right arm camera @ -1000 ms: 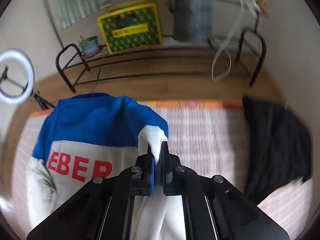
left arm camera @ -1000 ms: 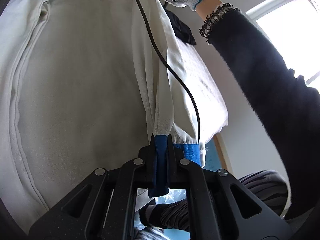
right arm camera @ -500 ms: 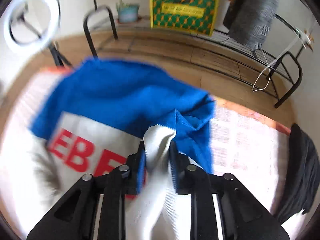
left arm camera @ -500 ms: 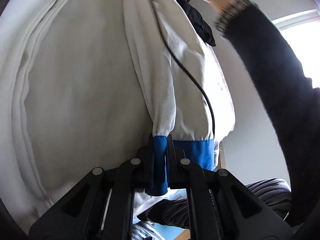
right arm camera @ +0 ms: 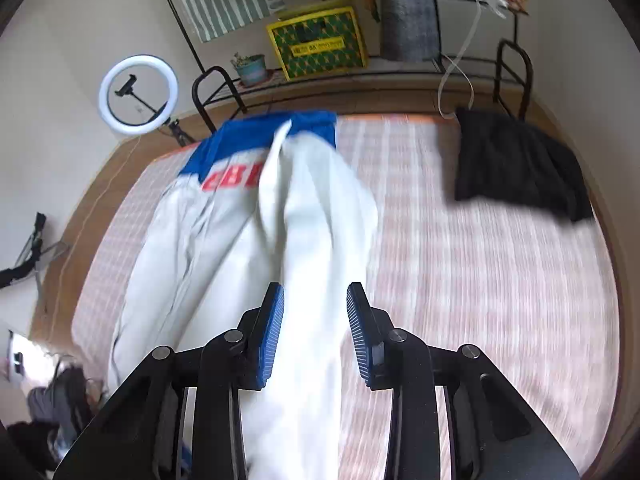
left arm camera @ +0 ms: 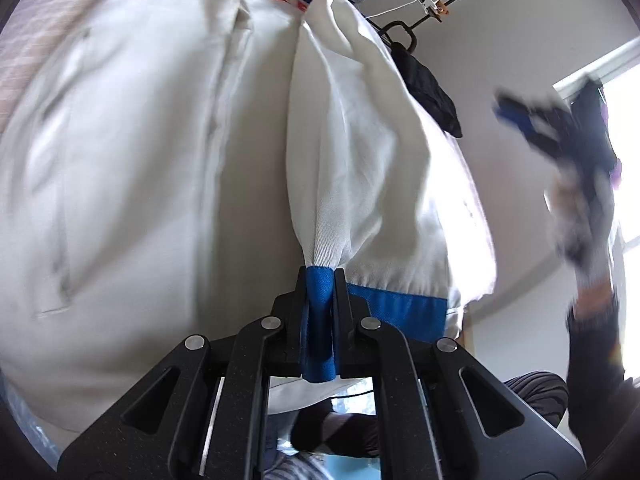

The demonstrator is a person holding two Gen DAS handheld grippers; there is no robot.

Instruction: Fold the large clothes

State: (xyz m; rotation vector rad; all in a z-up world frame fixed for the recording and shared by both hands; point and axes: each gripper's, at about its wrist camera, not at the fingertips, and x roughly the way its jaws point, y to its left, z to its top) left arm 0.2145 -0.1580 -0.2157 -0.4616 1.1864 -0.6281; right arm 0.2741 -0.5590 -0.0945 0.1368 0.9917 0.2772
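Bed (right arm camera: 480, 280) with a pink-and-white striped cover, blurred by motion, wooden floor (right arm camera: 120, 172) showing round its far edge. White garment (right arm camera: 224, 248) with a blue band and red lettering lies lengthwise on the left half of the bed. Black garment (right arm camera: 516, 164) lies at the far right corner, well apart from the white one.

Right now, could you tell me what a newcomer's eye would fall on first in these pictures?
The big white jacket with a blue yoke and red lettering, spread down the striped mat. The left gripper is shut on its blue cuff, while the right gripper stands open above the white cloth. A black garment lies at the mat's far right corner.
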